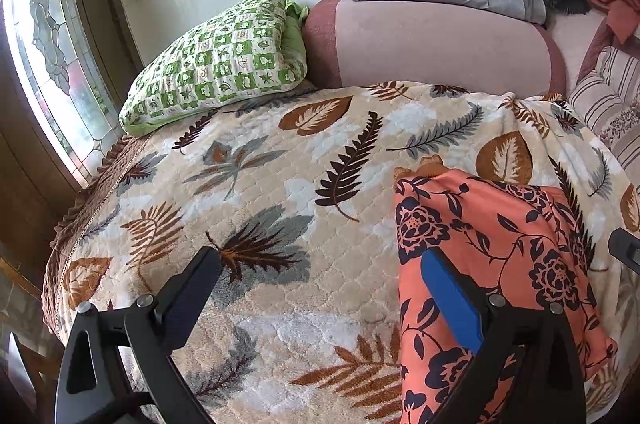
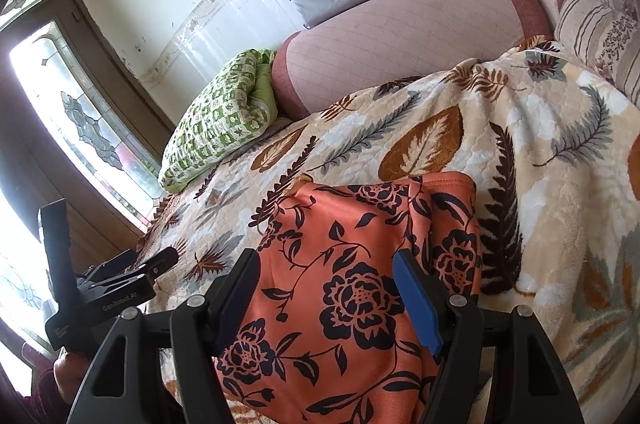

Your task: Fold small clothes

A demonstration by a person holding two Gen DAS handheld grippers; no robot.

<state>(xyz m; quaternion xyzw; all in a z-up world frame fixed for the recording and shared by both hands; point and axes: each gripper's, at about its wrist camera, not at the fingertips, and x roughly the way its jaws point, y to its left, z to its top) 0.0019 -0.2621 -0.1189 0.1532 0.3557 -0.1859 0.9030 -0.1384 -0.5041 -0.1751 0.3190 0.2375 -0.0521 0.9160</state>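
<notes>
Right wrist view: my right gripper [image 2: 326, 298] stands wide over the orange floral folded garment [image 2: 340, 284] lying on the leaf-patterned quilted bed cover [image 2: 540, 127]. Left gripper [image 1: 316, 288] also wide, empty, beside it. Risk: slick fabric slides, fold unravels if I pinch one layer.

A folded garment [image 2: 352, 288] lies on the blanket [image 2: 520, 151], pillows [image 2: 216, 123] behind.
</notes>
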